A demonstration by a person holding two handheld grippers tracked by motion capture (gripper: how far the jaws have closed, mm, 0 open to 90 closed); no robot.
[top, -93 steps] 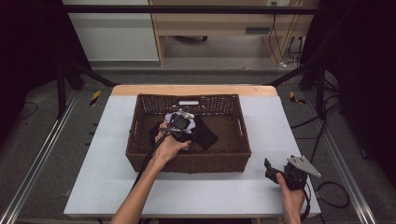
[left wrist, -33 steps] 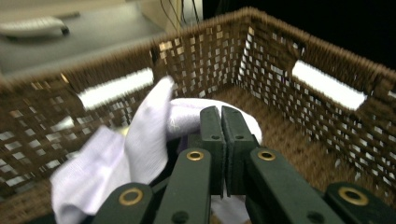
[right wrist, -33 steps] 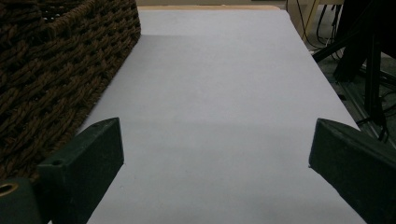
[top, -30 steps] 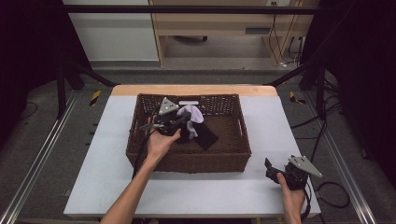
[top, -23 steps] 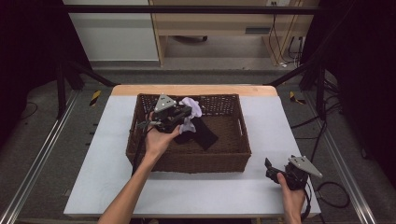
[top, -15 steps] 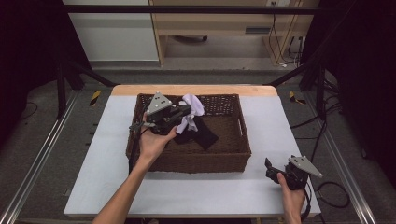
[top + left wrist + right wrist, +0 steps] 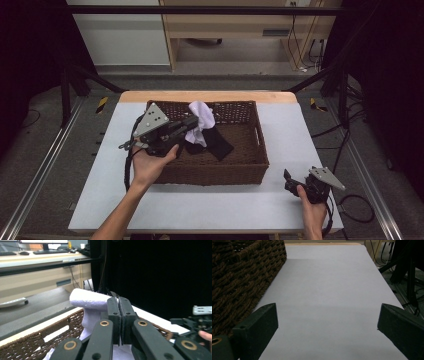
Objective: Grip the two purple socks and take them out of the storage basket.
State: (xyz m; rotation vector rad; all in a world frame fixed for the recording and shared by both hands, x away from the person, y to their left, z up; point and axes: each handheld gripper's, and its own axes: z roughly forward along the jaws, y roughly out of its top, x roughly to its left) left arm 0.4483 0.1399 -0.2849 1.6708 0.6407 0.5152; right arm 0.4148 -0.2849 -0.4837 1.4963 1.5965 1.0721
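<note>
A brown wicker basket (image 7: pixel 250 165) stands on the white table (image 7: pixel 210 205). My left gripper (image 7: pixel 192 121) is raised over the basket's left part, shut on a white sock (image 7: pixel 201 120) that hangs from its jaws. In the left gripper view the jaws are pressed together on the white sock (image 7: pixel 90 302), with the wicker basket (image 7: pixel 30 342) below. A black sock (image 7: pixel 217 141) lies inside the basket. My right gripper (image 7: pixel 289 179) rests on the table at the front right, open with nothing between its jaws; the right gripper view has the basket wall (image 7: pixel 239 277) at its left.
The other gripper (image 7: pixel 195 320) shows far off at the right of the left gripper view. Bare table (image 7: pixel 329 290) stretches ahead of the right gripper. Black frame posts, cables and a wooden bench stand beyond the table's far edge.
My left gripper has lifted out of the basket and drifted left, drawing the white sock up with it. The right gripper has stayed put.
</note>
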